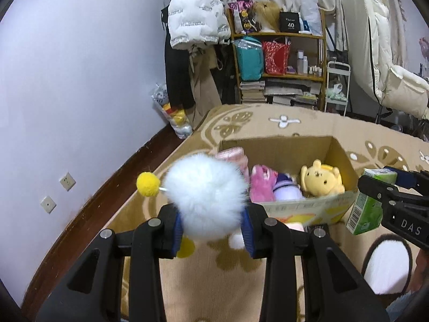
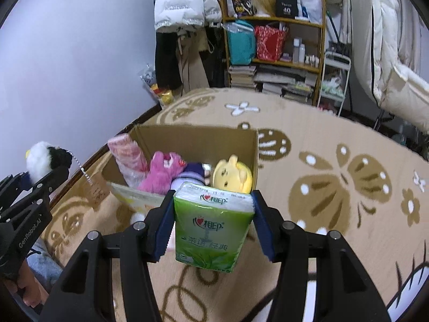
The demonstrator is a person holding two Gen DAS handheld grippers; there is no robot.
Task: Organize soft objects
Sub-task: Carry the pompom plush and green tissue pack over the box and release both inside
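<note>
My left gripper point(image 1: 211, 225) is shut on a fluffy white pom-pom toy point(image 1: 206, 196) with yellow balls, held above the rug just left of the cardboard box point(image 1: 281, 145). The toy also shows in the right wrist view point(image 2: 43, 158). My right gripper point(image 2: 213, 214) is shut on a green tissue pack point(image 2: 213, 225), held at the box's near edge; the pack also shows in the left wrist view point(image 1: 367, 209). The box point(image 2: 198, 139) holds a pink plush point(image 2: 163, 171), a purple plush point(image 2: 191, 174), a yellow plush point(image 2: 232, 174) and a pink packet point(image 2: 126, 153).
The box stands on a beige patterned rug point(image 2: 321, 177). A white slipper point(image 1: 386, 265) lies at the right. A wooden shelf point(image 1: 278, 53), hanging coats point(image 1: 195, 18) and a small white cart point(image 1: 336, 88) line the far wall. A bag of toys point(image 1: 174, 115) leans in the corner.
</note>
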